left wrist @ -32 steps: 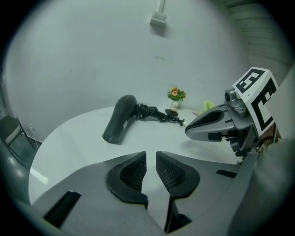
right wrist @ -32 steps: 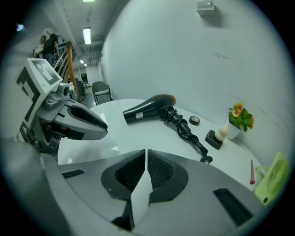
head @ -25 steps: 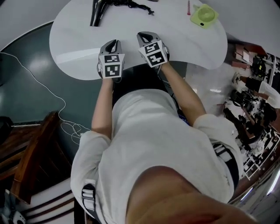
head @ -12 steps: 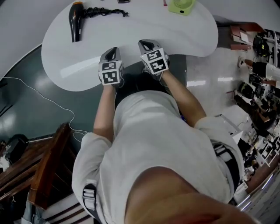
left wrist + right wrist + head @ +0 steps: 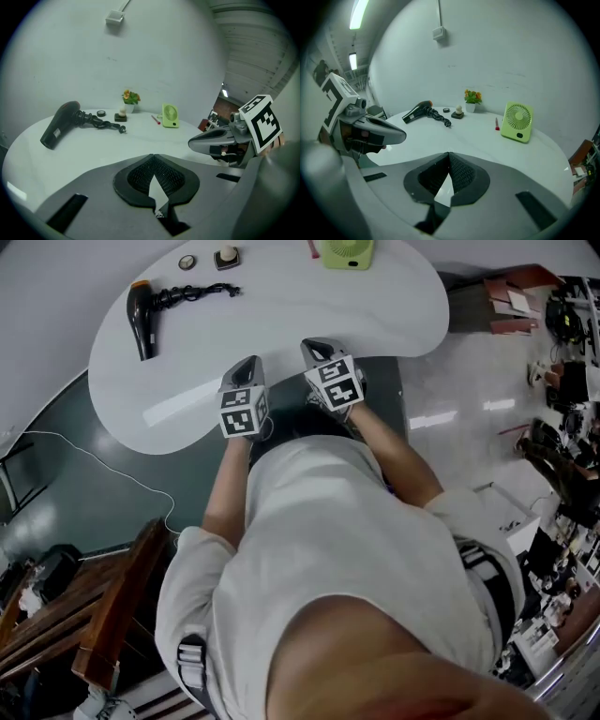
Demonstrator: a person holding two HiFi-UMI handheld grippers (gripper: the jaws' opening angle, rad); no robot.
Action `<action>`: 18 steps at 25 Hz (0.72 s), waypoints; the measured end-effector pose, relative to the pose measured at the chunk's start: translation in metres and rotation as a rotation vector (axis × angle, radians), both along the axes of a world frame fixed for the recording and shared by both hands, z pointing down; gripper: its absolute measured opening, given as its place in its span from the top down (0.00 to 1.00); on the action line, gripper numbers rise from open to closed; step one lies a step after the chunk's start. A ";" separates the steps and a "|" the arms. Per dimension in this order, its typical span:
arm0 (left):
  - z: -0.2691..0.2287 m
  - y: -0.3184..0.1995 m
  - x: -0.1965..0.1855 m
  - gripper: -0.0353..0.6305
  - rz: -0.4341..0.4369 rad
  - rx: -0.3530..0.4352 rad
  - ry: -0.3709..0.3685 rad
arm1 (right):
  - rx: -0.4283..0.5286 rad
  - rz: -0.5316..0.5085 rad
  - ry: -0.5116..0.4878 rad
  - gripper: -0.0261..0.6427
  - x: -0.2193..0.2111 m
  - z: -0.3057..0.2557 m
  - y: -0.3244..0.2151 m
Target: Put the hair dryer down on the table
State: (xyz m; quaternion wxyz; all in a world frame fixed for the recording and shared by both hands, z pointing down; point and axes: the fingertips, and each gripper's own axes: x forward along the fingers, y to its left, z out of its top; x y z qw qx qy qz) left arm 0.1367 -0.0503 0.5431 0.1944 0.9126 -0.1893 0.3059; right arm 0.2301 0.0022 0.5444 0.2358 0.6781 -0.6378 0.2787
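The hair dryer (image 5: 141, 320) lies flat near the far left edge of the white desk (image 5: 281, 315), its cord (image 5: 192, 294) trailing toward the back. The left gripper (image 5: 247, 367) and right gripper (image 5: 316, 345) hover side by side over the near edge, fingers closed on nothing. Bare surface lies between them and the hair dryer, and a green fan (image 5: 347, 251) stands at the back edge.

Glossy white oval table (image 5: 281, 315), and on it a black hair dryer (image 5: 141, 320), orange at one end, trailing a black cord (image 5: 192, 294). Over at the far edge, a lime-green square fan (image 5: 347, 251), with a thin red pen (image 5: 155, 120) close by. There's a small potted plant (image 5: 131, 97) too: yellow-orange blooms, green leaves, white pot. Left gripper (image 5: 250, 363) and right gripper (image 5: 315, 343) both wear grey shells with black-and-white square markers. Fingers (image 5: 136, 177) are black with a fine mesh pattern. Below it all, a dark teal floor (image 5: 56, 474).
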 end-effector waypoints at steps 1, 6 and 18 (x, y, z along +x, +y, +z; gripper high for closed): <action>-0.005 0.003 0.004 0.92 -0.003 0.003 0.009 | 0.014 0.010 -0.004 0.96 0.003 -0.004 0.003; -0.042 -0.004 0.016 0.92 -0.056 0.050 0.103 | 0.117 0.025 -0.003 0.96 0.015 -0.041 -0.001; -0.150 -0.035 0.022 0.92 -0.100 0.267 0.235 | 0.402 0.007 0.059 0.96 0.022 -0.168 -0.039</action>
